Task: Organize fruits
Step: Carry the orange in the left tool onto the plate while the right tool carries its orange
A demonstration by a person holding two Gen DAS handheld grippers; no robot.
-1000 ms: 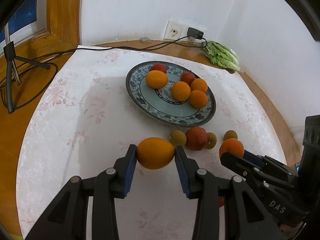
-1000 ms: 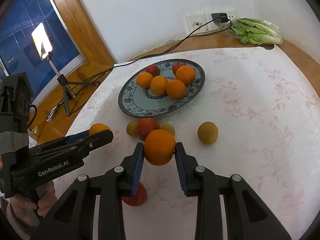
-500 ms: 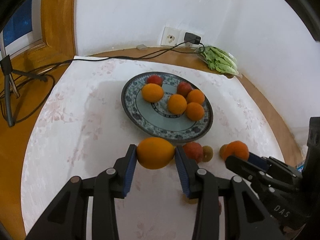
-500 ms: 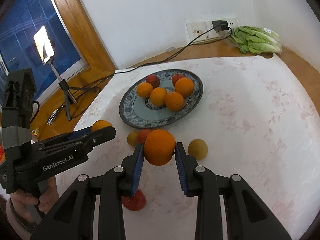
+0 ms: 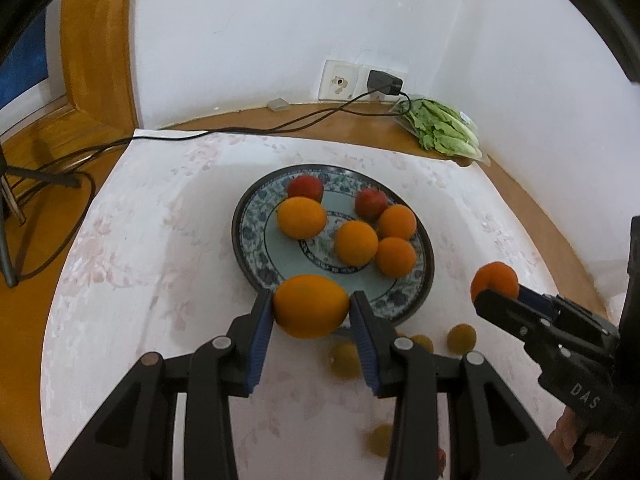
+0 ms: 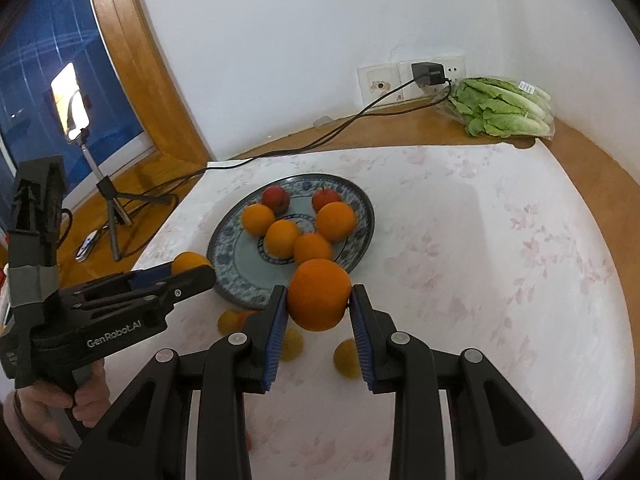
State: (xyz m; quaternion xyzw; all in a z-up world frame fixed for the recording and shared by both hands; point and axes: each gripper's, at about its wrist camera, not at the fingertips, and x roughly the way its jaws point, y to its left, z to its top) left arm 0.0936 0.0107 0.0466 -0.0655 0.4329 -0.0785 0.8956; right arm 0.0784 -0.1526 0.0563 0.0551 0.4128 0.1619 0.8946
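A blue patterned plate (image 5: 256, 256) (image 6: 362, 204) on the white tablecloth holds several oranges and two red fruits. My left gripper (image 5: 312, 312) is shut on a yellow-orange fruit (image 5: 310, 306) and holds it above the plate's near rim. My right gripper (image 6: 319, 304) is shut on an orange (image 6: 319, 294), raised just in front of the plate's near edge. The right gripper and its orange (image 5: 494, 280) also show in the left wrist view; the left gripper with its fruit (image 6: 188, 262) shows in the right wrist view.
Small yellow-green fruits (image 5: 462, 336) (image 6: 346, 358) lie on the cloth below the grippers, near the plate's front. A bag of lettuce (image 6: 504, 110) sits by the wall sockets (image 6: 412, 76). A cable (image 5: 248, 130) runs along the wooden sill. A phone tripod (image 6: 108, 200) stands left.
Both grippers have risen and moved forward toward the plate with their fruits held. The loose fruits on the cloth now lie below and behind the fingertips.
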